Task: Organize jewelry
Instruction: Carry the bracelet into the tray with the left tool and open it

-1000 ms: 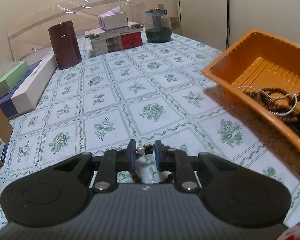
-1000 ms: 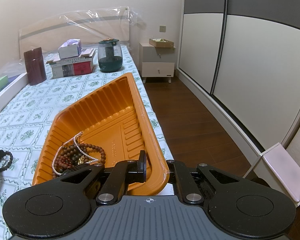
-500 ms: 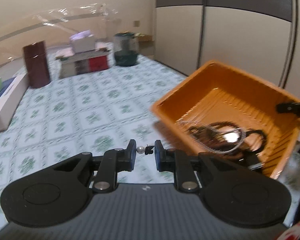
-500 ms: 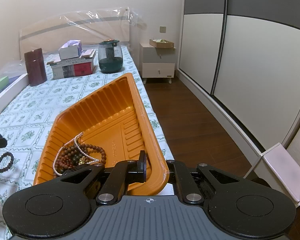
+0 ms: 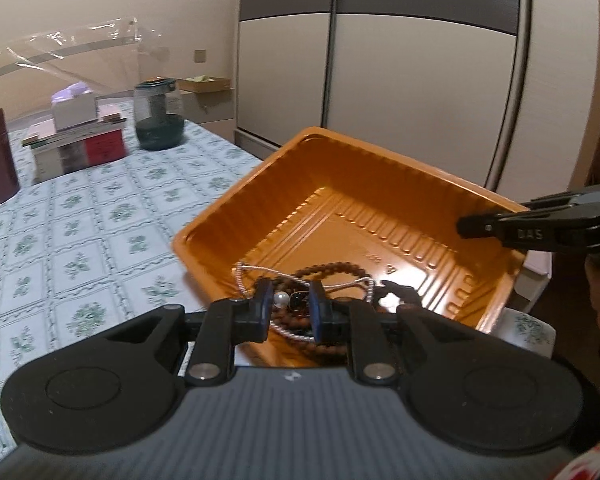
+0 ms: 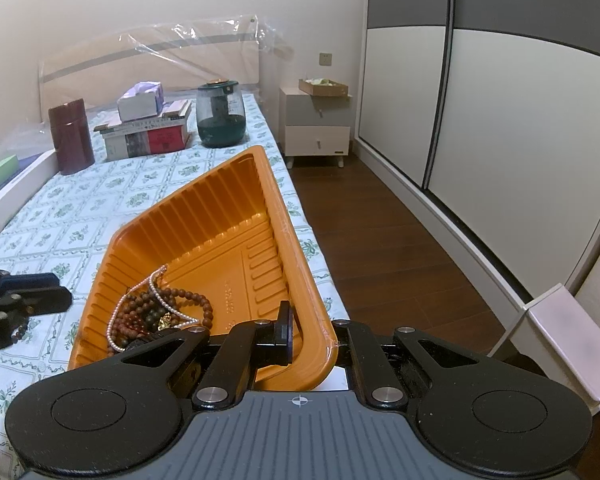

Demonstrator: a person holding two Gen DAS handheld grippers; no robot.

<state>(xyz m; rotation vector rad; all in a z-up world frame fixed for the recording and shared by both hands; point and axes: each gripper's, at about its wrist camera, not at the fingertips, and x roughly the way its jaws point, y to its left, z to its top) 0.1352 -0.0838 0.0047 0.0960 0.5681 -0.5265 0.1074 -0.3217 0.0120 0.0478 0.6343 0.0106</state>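
Nearest the left wrist camera, the left gripper point(image 5: 287, 309) is clenched on a small bracelet point(image 5: 288, 301): a pearl bead and a dark bead sit pinched between its blue-edged pads, and the rest of the strand hangs out of view below. It is poised over the near corner of the orange tray point(image 5: 260, 178), just above the heap already lying inside.

That heap point(image 6: 156, 312) fills the tray's near-left corner in the right wrist view: brown wooden bead strands tangled with a thin pearl chain point(image 6: 156, 286). The ribbed floor beyond them is bare.

The right gripper point(image 6: 312, 336) is closed tight on the tray's near rim, one pad inside the wall and one outside, steadying the tray where its corner overhangs the bed's edge.

The step in hand appears to be dropping the bracelet into the tray. To do it well, carry it a little further past the tray's rim, lower it close to the floor, and only then part the pads, so the beads settle rather than bounce out. Aiming for the bare floor beside the heap would likely avoid snagging the pearl chain. The right grip should hold firm until the piece has landed.

Beyond the tray, on the flowered bedspread point(image 6: 148, 178), stand a dark green jar point(image 6: 221, 116), stacked books point(image 6: 148, 136) and a maroon canister point(image 6: 70, 136).
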